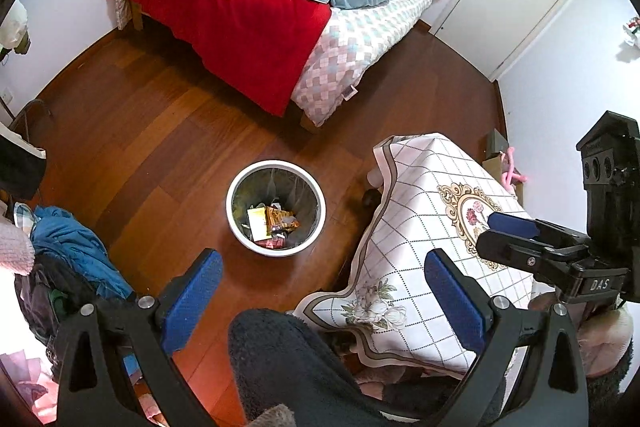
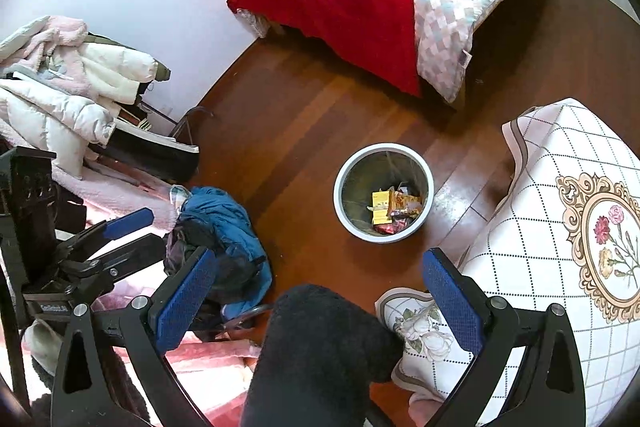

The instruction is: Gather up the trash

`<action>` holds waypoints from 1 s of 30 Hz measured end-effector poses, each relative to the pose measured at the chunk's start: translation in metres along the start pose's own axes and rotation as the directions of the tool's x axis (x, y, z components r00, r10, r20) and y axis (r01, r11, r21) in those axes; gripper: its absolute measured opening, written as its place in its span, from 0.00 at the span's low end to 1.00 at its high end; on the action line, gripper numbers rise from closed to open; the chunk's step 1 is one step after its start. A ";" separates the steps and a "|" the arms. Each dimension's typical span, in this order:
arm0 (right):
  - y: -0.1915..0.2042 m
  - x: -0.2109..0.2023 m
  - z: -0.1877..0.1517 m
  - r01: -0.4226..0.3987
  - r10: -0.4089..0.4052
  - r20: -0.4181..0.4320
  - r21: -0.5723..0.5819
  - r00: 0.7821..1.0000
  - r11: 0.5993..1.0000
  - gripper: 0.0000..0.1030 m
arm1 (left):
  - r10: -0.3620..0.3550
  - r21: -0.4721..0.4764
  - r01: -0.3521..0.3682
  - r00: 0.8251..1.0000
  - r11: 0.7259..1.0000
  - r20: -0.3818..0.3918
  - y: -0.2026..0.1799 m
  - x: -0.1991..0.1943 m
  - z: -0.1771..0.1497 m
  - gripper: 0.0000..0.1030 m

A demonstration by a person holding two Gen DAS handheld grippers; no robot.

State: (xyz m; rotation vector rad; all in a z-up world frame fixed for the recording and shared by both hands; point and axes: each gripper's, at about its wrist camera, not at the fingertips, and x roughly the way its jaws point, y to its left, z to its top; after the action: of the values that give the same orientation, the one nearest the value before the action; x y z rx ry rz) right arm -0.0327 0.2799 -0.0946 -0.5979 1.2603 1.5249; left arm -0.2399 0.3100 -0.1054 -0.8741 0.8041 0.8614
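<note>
White-rimmed, the round trash bin point(image 1: 276, 207) stands on the wooden floor point(image 1: 152, 131) in the left wrist view, between the bed point(image 1: 280, 11) and the cloth-covered desk point(image 1: 432, 227). Wrappers point(image 1: 272, 223) lie at its bottom: a yellow packet, an orange one, something red. The left hand-held gripper point(image 1: 324, 295) hangs above the floor with its blue pads point(image 1: 192, 299) wide apart and nothing between them. The right hand-held gripper point(image 1: 516, 235) shows at the right edge over the desk; from this side I cannot tell its gap.

Seen from the right wrist, the bin point(image 2: 383, 191) sits ahead on the floor, just left of the desk point(image 2: 540, 227), trash point(image 2: 394, 211) inside. The right hand-held gripper point(image 2: 320, 295) is spread open and empty. A blue jacket point(image 2: 224, 227) is heaped at left, near the left hand-held gripper point(image 2: 132, 231).
</note>
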 end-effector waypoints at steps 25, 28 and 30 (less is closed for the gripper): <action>0.010 0.004 -0.005 0.010 -0.011 -0.027 -0.013 1.000 1.000 1.00 | 0.004 -0.019 -0.004 1.000 1.000 -0.018 0.005 0.002 -0.005 1.00; 0.011 0.004 -0.005 0.013 -0.013 -0.031 -0.013 0.999 1.000 1.00 | 0.001 -0.017 -0.001 1.000 1.000 -0.023 0.005 0.003 -0.005 1.00; 0.011 0.004 -0.005 0.013 -0.013 -0.035 -0.014 0.999 1.000 1.00 | -0.003 -0.018 0.003 1.000 1.000 -0.024 0.006 0.002 -0.004 1.00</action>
State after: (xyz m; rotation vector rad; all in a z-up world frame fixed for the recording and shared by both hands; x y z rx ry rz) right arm -0.0453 0.2772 -0.0951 -0.6430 1.2706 1.5198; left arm -0.2449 0.3090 -0.1107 -0.9026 0.8171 0.8580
